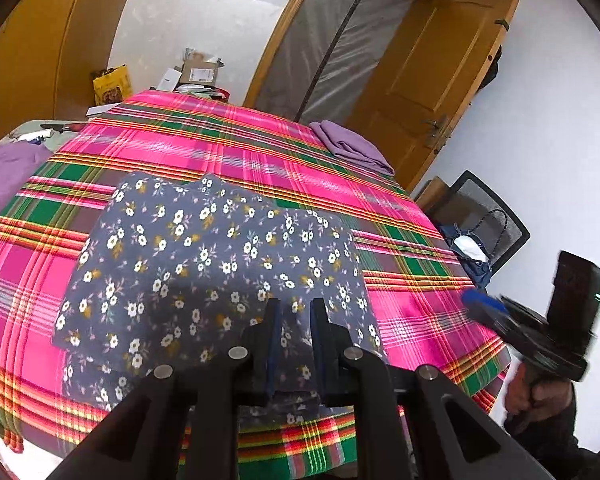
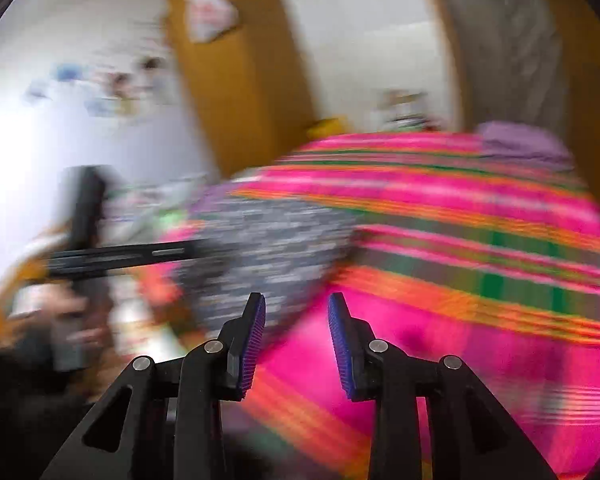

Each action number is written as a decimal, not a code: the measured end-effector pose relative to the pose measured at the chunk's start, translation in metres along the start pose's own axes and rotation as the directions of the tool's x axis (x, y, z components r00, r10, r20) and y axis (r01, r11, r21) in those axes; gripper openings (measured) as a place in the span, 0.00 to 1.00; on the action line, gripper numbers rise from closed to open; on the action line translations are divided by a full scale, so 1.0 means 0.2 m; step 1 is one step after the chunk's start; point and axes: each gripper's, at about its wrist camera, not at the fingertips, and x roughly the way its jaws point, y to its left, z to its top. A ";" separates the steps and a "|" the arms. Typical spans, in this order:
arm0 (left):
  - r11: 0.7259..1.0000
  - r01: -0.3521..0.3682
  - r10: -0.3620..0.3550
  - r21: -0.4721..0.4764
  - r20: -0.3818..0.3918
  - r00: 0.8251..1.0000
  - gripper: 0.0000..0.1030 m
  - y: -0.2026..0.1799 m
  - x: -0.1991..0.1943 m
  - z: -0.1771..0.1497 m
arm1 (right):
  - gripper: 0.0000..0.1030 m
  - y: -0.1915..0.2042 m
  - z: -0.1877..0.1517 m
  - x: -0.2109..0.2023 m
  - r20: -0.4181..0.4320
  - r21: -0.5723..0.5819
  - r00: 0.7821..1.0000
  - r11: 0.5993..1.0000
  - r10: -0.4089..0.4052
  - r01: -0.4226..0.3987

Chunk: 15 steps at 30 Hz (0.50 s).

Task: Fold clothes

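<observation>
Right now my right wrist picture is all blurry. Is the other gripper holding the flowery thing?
Observer: Yes. The left gripper is clamped on the near edge of the floral garment.
Operator: Is it folded yet?
Observer: Partly. One layer lies doubled over another on the plaid bedspread.
Operator: What's the purple blob far away?
Observer: A neatly folded purple cloth at the bed's far right corner.
</observation>
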 end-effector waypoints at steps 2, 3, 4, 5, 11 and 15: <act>1.000 0.008 -0.008 0.001 0.006 1.000 0.13 -0.02 -0.02 -0.01 | 0.33 -0.07 0.01 0.05 0.035 0.025 0.990 0.990 -0.138 0.137; 1.000 0.011 -0.011 0.005 0.009 1.000 0.13 -0.03 -0.02 -0.02 | 0.33 -0.10 0.02 0.06 0.046 0.033 0.978 0.978 -0.205 0.204; 1.000 0.011 -0.011 0.010 0.012 1.000 0.13 -0.03 -0.03 -0.02 | 0.33 -0.15 0.03 0.09 0.047 0.043 0.957 0.958 -0.286 0.284; 1.000 0.010 -0.010 0.013 0.014 1.000 0.13 -0.04 -0.04 -0.02 | 0.33 -0.20 0.04 0.11 0.041 0.053 0.924 0.924 -0.381 0.379; 0.999 -0.047 0.047 0.005 0.049 0.998 0.13 0.02 -0.07 -0.01 | 0.35 -0.38 0.09 0.13 -0.033 0.150 0.850 0.839 -0.525 0.524; 0.993 -0.121 0.121 -0.008 0.077 0.990 0.13 0.12 -0.08 0.04 | 0.35 -0.20 0.12 0.16 0.005 0.090 0.920 0.916 -0.393 0.391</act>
